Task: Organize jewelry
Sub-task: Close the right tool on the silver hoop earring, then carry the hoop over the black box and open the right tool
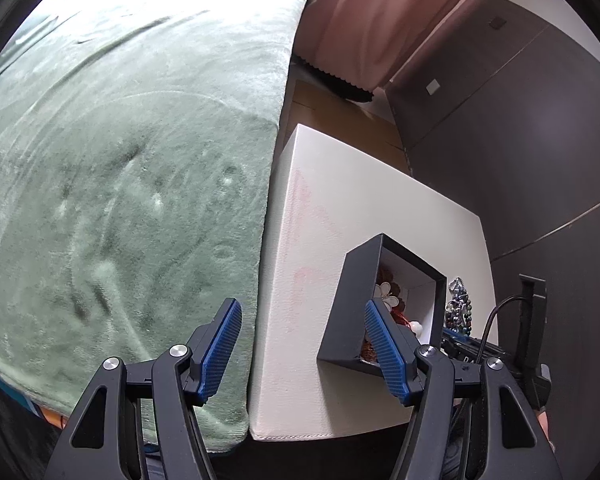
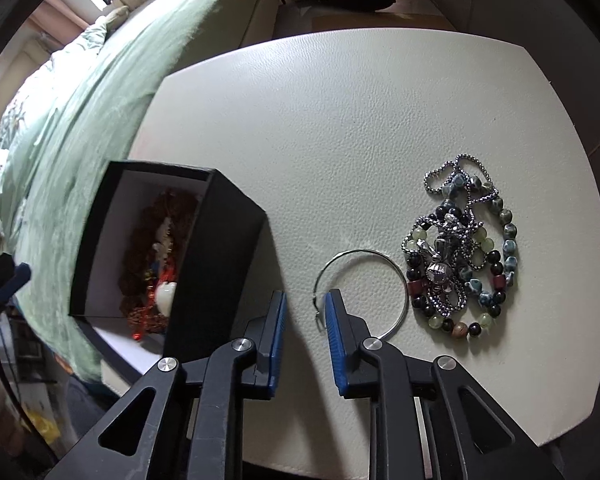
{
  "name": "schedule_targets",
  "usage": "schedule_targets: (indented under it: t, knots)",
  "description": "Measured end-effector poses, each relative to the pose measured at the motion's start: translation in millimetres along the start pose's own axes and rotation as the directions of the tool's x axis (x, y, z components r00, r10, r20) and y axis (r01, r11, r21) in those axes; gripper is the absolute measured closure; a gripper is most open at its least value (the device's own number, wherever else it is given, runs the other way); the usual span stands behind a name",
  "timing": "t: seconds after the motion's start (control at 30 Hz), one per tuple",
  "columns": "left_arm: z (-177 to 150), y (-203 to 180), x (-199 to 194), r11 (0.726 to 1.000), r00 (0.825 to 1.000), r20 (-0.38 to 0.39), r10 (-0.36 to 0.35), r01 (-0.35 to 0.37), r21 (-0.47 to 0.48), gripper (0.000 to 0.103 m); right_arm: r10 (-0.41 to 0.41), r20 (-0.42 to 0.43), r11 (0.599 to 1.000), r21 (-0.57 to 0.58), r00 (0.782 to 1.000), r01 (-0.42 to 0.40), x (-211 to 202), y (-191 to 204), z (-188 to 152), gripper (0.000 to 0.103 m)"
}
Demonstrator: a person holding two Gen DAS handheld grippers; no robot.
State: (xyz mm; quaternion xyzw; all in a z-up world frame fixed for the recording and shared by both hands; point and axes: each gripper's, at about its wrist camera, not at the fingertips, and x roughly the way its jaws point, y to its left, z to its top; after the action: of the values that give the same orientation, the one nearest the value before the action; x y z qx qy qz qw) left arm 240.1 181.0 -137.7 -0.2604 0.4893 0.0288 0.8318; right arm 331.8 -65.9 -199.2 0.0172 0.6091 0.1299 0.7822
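A black box (image 2: 216, 264) with a white inside stands on the cream leather stool top (image 2: 340, 120); it holds brown and red beaded jewelry (image 2: 156, 256). It also shows in the left wrist view (image 1: 340, 312). A thin silver hoop (image 2: 396, 276) lies on the stool, its left end just ahead of my right gripper (image 2: 306, 300), which is open and empty. A pile of bead bracelets and a steel chain (image 2: 460, 248) lies right of the hoop. My left gripper (image 1: 300, 312) is open and empty, over the stool's left edge beside the box.
A green blanket (image 1: 120, 160) covers the bed left of the stool. A dark cabinet (image 1: 520, 140) stands at the right. Pink curtains (image 1: 360, 12) hang at the back. Wood floor (image 1: 332, 108) shows beyond the stool.
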Motion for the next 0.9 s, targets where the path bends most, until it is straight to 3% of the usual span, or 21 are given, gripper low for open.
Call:
schedule_targets:
  t: [0.13,0.27,0.5,0.73,0.8,0.83,0.87,0.9]
  knots:
    - [1,1,0,1.000,1.000,0.001,-0.002,0.002,-0.006,0.038,-0.067,0.018,0.997,-0.039,0.998,0.068,0,4,-1,0.099]
    - [-1,-2,-2,1.000,1.000,0.003,-0.006,0.006,0.004,0.038,-0.066,0.030,0.996,-0.062,0.997,0.068,-7,2,-3,0.100]
    - [-2,-8,-6,1.000,1.000,0.008,-0.013,0.012,0.011,0.038,0.060,0.142,0.998,-0.043,0.988,-0.054,-66,9,2,0.100]
    - [-3,-11,-19,1.000,1.000,0.027,-0.012,0.011,0.017,0.038,0.283,0.210,0.956,-0.141,0.936,-0.258,-114,49,5,0.099]
    - [-3,-11,-22,1.000,0.999,0.033,-0.009,0.008,0.022,0.038,0.287,0.191,0.953,-0.158,0.939,-0.259,-118,59,6,0.082]
    - [-4,-12,-24,1.000,0.999,0.036,-0.008,0.007,0.025,0.038,0.276,0.196,0.956,-0.158,0.941,-0.248,-118,62,5,0.058]
    - [-5,-14,-27,1.000,0.999,0.040,-0.008,0.007,0.029,0.038,0.267,0.215,0.959,-0.154,0.939,-0.238,-121,62,5,0.044]
    - [-5,-15,-28,0.999,0.999,0.043,-0.007,0.006,0.032,0.038,0.269,0.235,0.960,-0.150,0.934,-0.238,-124,60,3,0.042]
